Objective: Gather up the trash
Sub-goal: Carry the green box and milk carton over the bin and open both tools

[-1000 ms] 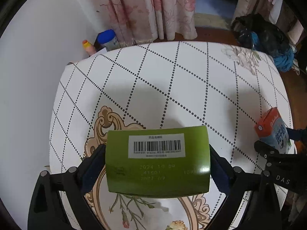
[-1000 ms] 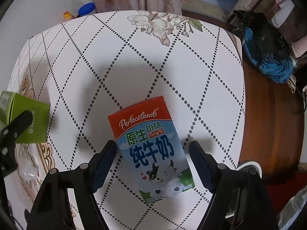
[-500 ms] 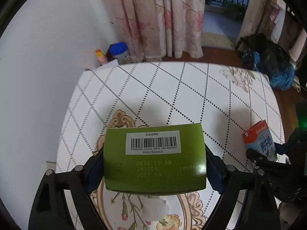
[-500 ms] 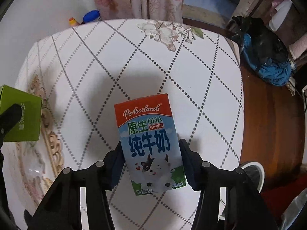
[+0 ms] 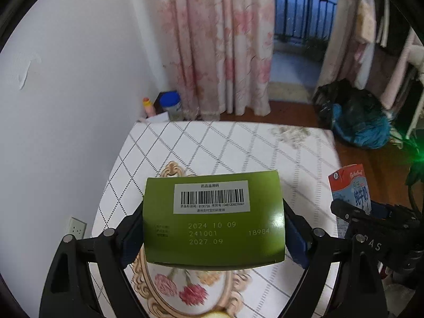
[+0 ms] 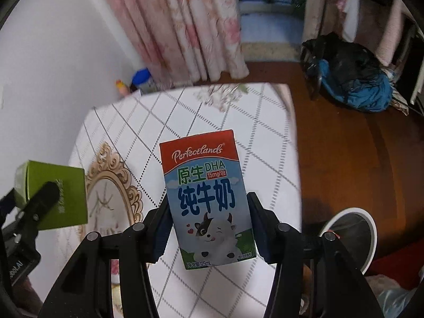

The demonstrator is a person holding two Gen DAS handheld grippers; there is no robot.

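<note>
Holding two pieces of trash up above the table (image 5: 212,148), one clamped in each gripper.

Left gripper (image 5: 213,234) pinches the green box (image 5: 213,222); right gripper (image 6: 209,228) pinches the milk carton (image 6: 206,198). Both look light, thin-walled and crushable, so flat side faces suit best. A second ago the carton lay unclamped on the table.

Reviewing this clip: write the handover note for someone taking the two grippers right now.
Left gripper: shut on the green box, held above the table.
Right gripper: shut on the milk carton, also off the table.
Done: both pieces of trash picked up.
Left: drop them in a bin; the white-rimmed bin on the floor to the right looks likely.
</note>
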